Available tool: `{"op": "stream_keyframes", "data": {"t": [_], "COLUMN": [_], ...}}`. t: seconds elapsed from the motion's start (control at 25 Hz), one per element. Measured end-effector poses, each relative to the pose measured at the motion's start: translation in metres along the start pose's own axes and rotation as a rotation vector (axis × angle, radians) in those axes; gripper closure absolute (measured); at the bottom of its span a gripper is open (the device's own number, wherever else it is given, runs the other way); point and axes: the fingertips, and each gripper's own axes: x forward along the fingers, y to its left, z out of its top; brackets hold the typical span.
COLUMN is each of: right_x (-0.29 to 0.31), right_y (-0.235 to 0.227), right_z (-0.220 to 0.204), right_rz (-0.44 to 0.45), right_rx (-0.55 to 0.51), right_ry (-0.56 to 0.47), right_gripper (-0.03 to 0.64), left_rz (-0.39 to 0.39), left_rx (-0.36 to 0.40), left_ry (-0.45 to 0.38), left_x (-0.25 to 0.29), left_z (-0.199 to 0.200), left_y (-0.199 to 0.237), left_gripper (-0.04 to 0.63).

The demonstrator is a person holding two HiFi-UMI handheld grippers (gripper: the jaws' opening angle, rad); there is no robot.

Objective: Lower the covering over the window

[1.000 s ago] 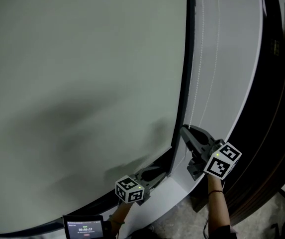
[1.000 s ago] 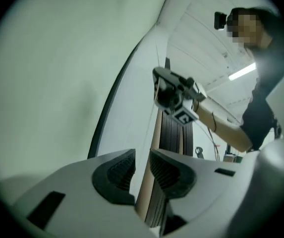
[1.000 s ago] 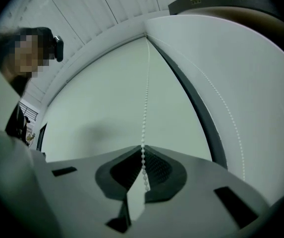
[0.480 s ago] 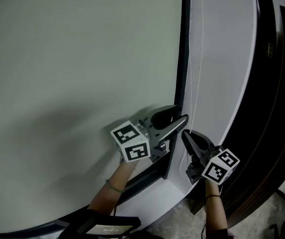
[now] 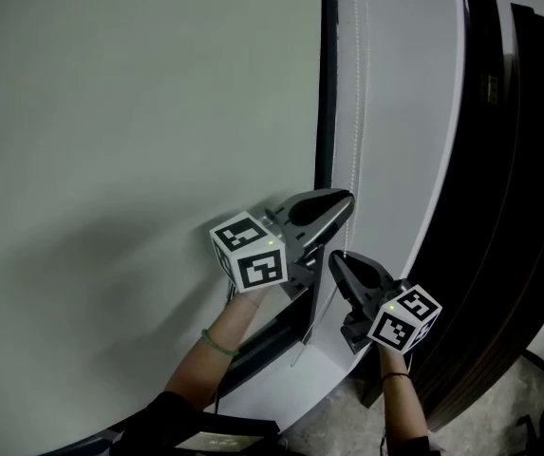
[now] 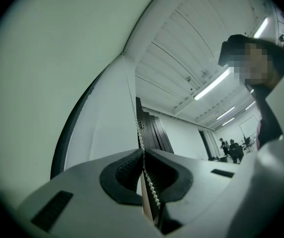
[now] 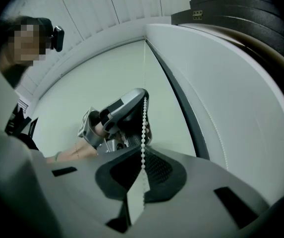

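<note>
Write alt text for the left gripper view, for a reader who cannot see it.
The left tongs, which have just been closing, pinch a white bead chain that runs up a white wall strip beside a pale blind. Behind are dark panels and a ceiling with strip lights.

Grey left gripper point(image 5: 346, 200), right gripper point(image 5: 334, 258); black-white marker cubes point(image 5: 250, 253); green wristband point(image 5: 215, 343); dark sleeve point(image 5: 160, 420).

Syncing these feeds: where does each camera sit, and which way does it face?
Head view: on the head, facing the blind; both forearms, left gripper, right gripper.
Left gripper view: on that gripper, up the bead chain its jaws just closed on.
Right gripper view: on its gripper, up the same chain, past the left gripper.
</note>
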Motion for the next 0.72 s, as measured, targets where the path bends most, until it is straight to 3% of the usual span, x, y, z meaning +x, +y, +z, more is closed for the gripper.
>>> {"op": "stream_keyframes", "data": {"t": [0.08, 0.24, 0.36, 0.52, 0.64, 0.72], "right_x": [0.001, -0.009, -0.031, -0.071, -0.108, -0.125], "right_y": [0.001, -0.006, -0.012, -0.002, 0.008, 0.015], "right_z": [-0.008, -0.072, -0.139, -0.266, -0.337, -0.365], "right_rz": [-0.010, -0.059, -0.108, -0.172, -0.230, -0.250], "right_rx": [-0.021, -0.012, 0.116, 0.207, 0.335, 0.341], "right_ry": [0.019, 0.133, 0.195, 0.423, 0.514, 0.562], "right_gripper": [0.603, 0.603, 0.603, 0.603, 0.603, 0.603], "left_rz": [0.013, 0.095, 0.135, 0.225, 0.291, 0.332], "left_rx": [-0.008, 0.033, -0.112, -0.177, -0.305, -0.345], "left_ry": [0.014, 0.181, 0.196, 0.400, 0.458, 0.490], "left_x": [-0.003, -0.030, -0.063, -0.119, -0.157, -0.176], "left_z": [-0.005, -0.063, -0.125, -0.245, -0.316, -0.346], "left_y": [0.000, 0.005, 0.006, -0.011, -0.030, -0.039], "left_gripper": [0.581, 0.583, 0.583, 0.583, 0.583, 0.583]}}
